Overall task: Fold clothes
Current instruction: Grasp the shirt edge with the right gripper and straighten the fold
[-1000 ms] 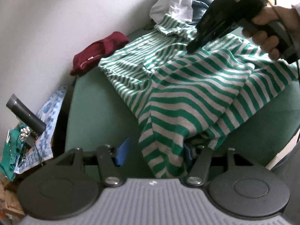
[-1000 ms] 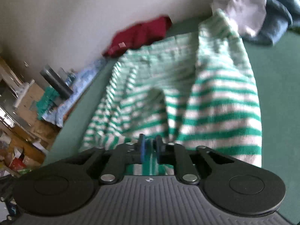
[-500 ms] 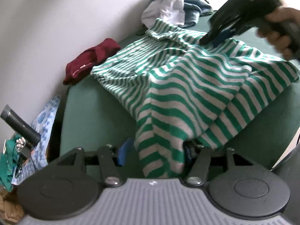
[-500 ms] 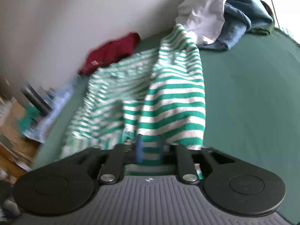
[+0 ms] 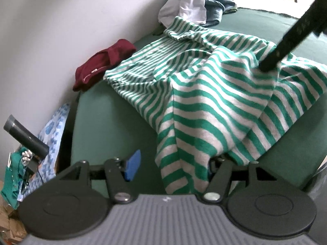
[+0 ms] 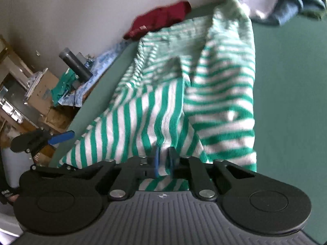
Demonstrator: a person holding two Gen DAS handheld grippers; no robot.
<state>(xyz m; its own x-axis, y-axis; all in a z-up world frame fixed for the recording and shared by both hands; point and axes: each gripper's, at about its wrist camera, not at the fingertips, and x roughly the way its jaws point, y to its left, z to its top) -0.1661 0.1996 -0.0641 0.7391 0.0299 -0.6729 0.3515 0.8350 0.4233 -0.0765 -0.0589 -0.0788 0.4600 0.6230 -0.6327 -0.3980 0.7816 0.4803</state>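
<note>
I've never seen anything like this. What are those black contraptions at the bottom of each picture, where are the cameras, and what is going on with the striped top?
There is no robot here. A person holds a hand-held gripper in each hand, and each carries a wide-angle camera looking forward along its two fingers. The black and grey shape at the bottom of each picture is that gripper's own body.

One picture comes from the left gripper, the other from the right gripper. Each also catches the other gripper at its edge.

On the green surface lies a green-and-white striped top, being folded. Behind it are a dark red garment and a pile of white and blue clothes.

The left gripper's jaws stand wide, with a hem of the top draped between them. The right gripper's jaws are closing on a fold of the top.
</note>
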